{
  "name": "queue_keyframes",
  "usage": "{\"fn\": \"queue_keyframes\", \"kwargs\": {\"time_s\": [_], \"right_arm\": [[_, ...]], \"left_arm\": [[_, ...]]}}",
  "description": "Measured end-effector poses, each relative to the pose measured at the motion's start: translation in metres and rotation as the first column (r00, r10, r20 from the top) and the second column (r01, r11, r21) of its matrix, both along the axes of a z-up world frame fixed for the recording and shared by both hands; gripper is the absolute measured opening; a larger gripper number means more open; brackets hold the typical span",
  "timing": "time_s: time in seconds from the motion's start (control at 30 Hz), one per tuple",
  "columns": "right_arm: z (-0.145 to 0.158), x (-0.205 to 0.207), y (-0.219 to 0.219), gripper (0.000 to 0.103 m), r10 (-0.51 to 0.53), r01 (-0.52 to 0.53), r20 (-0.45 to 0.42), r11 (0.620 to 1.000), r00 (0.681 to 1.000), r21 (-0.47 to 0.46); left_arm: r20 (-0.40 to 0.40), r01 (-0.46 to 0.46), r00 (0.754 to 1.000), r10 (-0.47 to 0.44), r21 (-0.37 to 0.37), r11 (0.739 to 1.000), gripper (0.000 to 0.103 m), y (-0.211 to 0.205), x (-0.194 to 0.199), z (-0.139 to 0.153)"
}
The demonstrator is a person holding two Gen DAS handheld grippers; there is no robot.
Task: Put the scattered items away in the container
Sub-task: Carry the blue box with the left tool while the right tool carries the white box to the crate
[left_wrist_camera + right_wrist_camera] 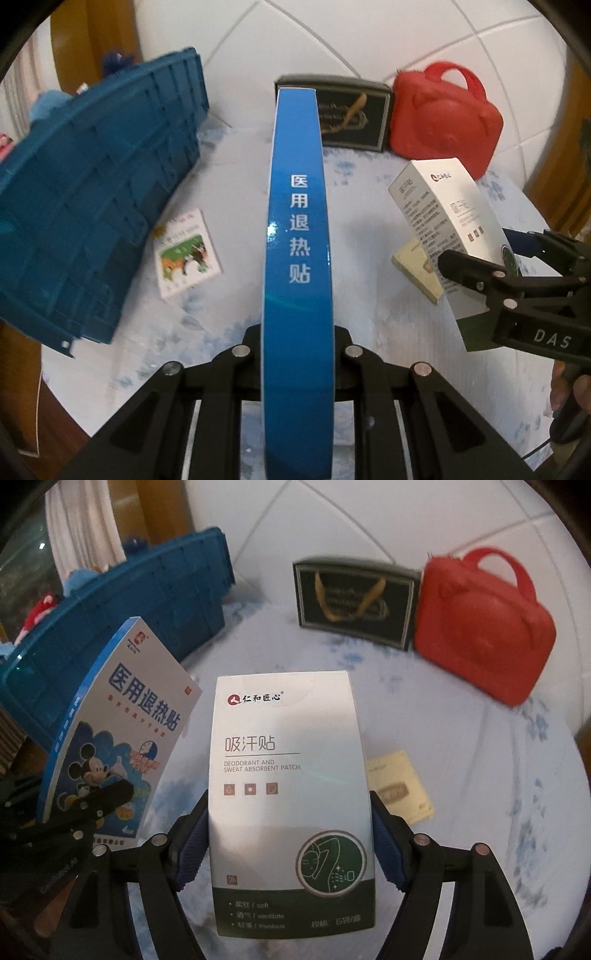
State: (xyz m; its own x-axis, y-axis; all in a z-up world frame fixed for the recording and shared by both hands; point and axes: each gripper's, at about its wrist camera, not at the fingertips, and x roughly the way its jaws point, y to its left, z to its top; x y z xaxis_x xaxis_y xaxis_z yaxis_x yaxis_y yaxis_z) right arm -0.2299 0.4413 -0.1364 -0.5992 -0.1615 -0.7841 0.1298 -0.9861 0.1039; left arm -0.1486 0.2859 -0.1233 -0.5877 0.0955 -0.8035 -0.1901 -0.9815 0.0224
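Above surface (pixel 240 166), left hand-held gripper (pixel 297 354): clamped on blue box (pixel 297 221).
Right hand-held gripper (pixel 290 842): clamped on white box (pixel 288 775).
Crate (pixel 92 184): at left, partly filled.
Left out: card (pixel 186 253), pad (pixel 400 786).

Open tabletop (pixel 461 746) between blue crate (pixel 155 602) and red bag (pixel 484 624).

Left gripper (pixel 297 350) clamping blue box (pixel 297 229) — edge-on
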Motion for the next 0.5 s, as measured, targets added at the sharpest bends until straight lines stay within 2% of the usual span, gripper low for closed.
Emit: {"fn": "queue_keyframes", "kwargs": {"time_s": [0.13,0.23,0.37,0.5], "right_arm": [[0.024,0.011,-0.015,0.077,0.007,-0.007,-0.031,1.000,0.999,0.015],[0.044,0.004,-0.032,0.077,0.016,-0.015,-0.055,1.000,0.998,0.017],[0.073,-0.003,-0.061,0.077,0.025,-0.024,-0.101,1.000,0.995,0.006],[0.111,-0.014,-0.099,0.077,0.013,-0.014,-0.164,1.000,0.986,-0.004]], "left_arm": [[-0.028,-0.003,1.000,0.003,0.012,1.000,0.017,-0.016,0.000,0.019],[-0.053,0.006,0.999,-0.005,0.021,1.000,0.017,-0.034,0.001,0.037],[-0.103,0.028,0.994,-0.023,0.038,0.999,0.017,-0.066,-0.002,0.075],[-0.189,0.019,0.982,-0.019,-0.002,1.000,0.017,-0.109,-0.012,0.127]]}}
